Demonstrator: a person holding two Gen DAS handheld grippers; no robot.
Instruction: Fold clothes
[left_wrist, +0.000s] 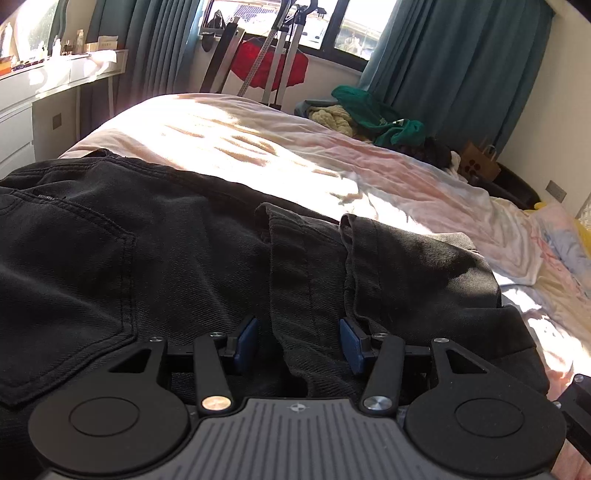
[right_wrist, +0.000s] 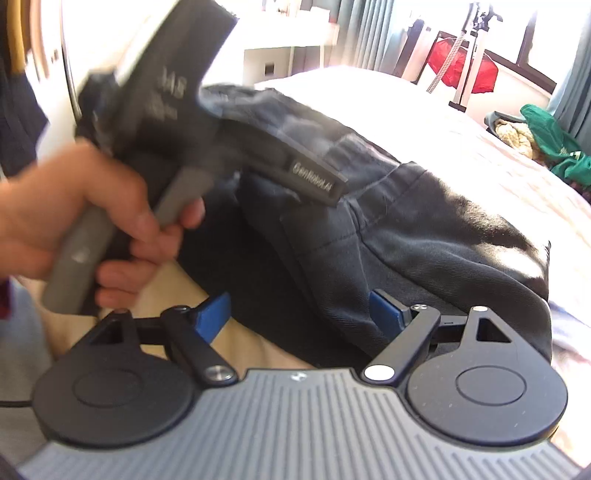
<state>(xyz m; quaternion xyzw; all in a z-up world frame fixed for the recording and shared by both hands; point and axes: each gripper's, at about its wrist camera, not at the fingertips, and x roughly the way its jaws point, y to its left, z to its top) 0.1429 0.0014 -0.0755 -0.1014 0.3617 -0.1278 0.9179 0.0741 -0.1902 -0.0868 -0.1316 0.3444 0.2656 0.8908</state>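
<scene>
Black trousers (left_wrist: 155, 258) lie part-folded on the bed (left_wrist: 229, 133); my left gripper (left_wrist: 299, 341) has its fingers half apart, straddling a doubled ridge of leg fabric, pads not yet pressing on it. Right gripper (right_wrist: 301, 314) fingers stand wide at the near edge, holding nothing. I judge the best approach is to close the left on both layers together, seat the right equally deep, then lift evenly so the fold stays square.
</scene>
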